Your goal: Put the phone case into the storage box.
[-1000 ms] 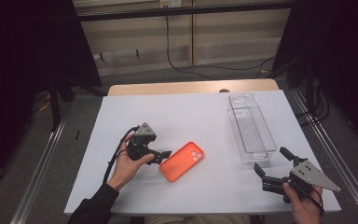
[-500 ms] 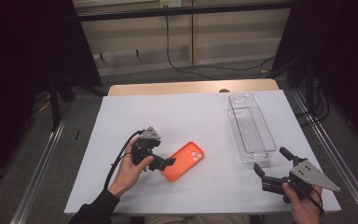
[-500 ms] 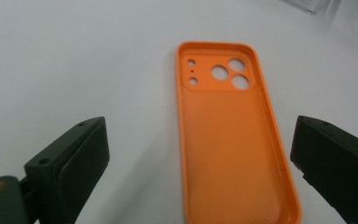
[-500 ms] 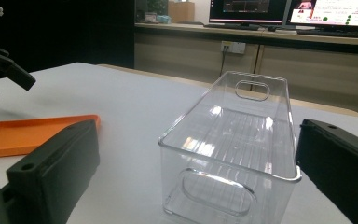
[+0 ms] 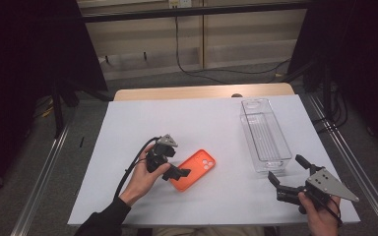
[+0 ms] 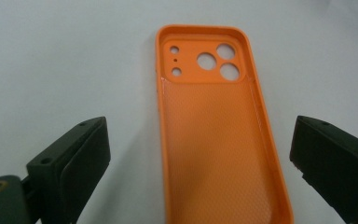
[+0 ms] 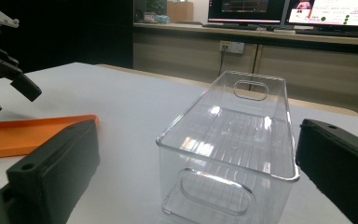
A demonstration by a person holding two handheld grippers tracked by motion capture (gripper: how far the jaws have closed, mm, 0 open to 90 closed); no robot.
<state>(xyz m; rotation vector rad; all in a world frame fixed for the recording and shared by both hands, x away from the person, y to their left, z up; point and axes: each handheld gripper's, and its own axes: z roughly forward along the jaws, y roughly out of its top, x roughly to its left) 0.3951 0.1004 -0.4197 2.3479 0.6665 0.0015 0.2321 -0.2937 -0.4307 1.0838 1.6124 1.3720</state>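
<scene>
We see the orange rubbery phone case [image 6: 221,135] lying hollow side up on the white desk [image 5: 211,123], between our left gripper's [image 5: 176,173] wide-spread fingers. Our right gripper [image 5: 289,178], fingers also wide, faces the clear plastic bin [image 7: 233,140].

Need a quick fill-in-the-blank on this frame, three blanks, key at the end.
1. The phone case is coloured ____.
2. The left gripper has its jaws ____ either side of the case.
3. The clear bin holds ____.
4. The right gripper points toward the ____.

Missing words: orange; open; nothing; bin
</scene>
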